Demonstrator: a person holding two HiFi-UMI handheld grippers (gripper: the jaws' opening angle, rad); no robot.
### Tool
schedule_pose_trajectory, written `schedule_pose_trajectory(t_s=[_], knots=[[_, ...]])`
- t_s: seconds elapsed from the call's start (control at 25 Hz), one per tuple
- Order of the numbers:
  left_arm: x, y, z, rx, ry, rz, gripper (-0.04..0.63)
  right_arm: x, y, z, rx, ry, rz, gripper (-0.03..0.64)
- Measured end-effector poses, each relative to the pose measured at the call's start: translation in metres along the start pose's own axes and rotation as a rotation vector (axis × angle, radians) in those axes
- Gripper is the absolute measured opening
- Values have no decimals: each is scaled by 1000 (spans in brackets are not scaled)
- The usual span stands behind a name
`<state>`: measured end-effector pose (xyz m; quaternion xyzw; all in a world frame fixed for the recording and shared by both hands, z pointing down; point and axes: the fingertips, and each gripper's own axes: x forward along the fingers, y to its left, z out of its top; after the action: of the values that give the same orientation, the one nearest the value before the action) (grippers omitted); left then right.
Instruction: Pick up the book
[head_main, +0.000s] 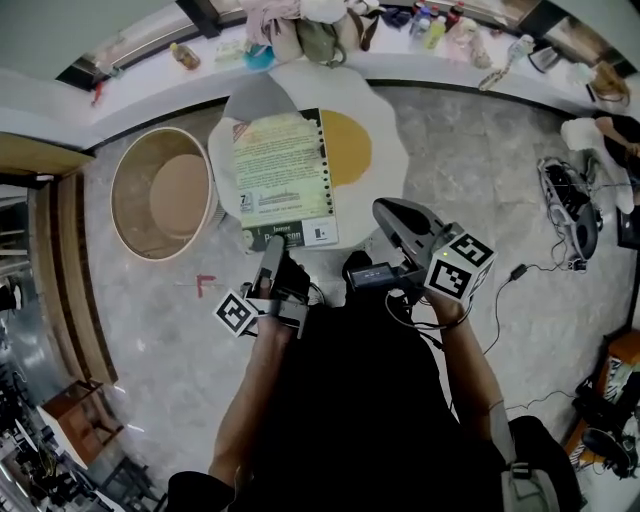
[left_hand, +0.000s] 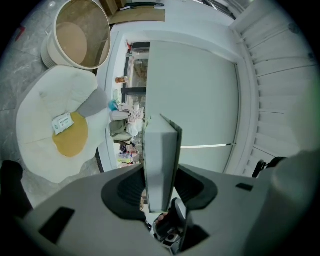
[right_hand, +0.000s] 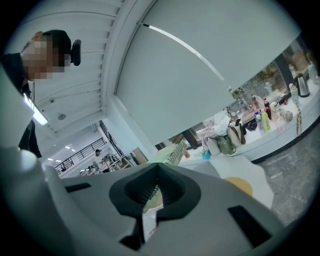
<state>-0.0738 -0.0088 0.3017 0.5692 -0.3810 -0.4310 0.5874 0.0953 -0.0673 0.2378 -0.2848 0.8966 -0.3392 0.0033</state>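
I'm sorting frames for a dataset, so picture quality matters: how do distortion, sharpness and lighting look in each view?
Head view: strong fisheye bends the ledge into an arc; light is even, print on the book is fairly sharp. Left gripper view: black corners; the book, close up, looks plain grey. Right gripper view: black corners, pale bright wall, mosaic patch upper left.

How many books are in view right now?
1. The book is held above the egg-shaped rug, clamped edge-on in the left tool. No other shows, though the cluttered ledge behind could hide one.
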Motion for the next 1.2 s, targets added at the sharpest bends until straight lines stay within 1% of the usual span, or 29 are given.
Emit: schedule_pose_trajectory(t_s=[0.24,0.44,0.64,0.76,0.96,1.2], knots=[[-57,-6,1,18,58,20,181,-11,60,-42,-18,-2,-32,17],[-109,-14,-1,33,103,20,181,-24,111,-77,-45,-9,-59,17],[-171,-17,-27,37,157,23,181,-73,161,-113,-54,-43,-111,17],[-180,-15,-37,13,180,26,182,-90,171,-129,-48,-42,-140,15],[-178,-10,-37,-6,204,27,181,-97,172,-140,-46,-42,-178,15],[-179,-15,-38,-5,212,13,183,-96,178,-136,-118,-32,-178,15]])
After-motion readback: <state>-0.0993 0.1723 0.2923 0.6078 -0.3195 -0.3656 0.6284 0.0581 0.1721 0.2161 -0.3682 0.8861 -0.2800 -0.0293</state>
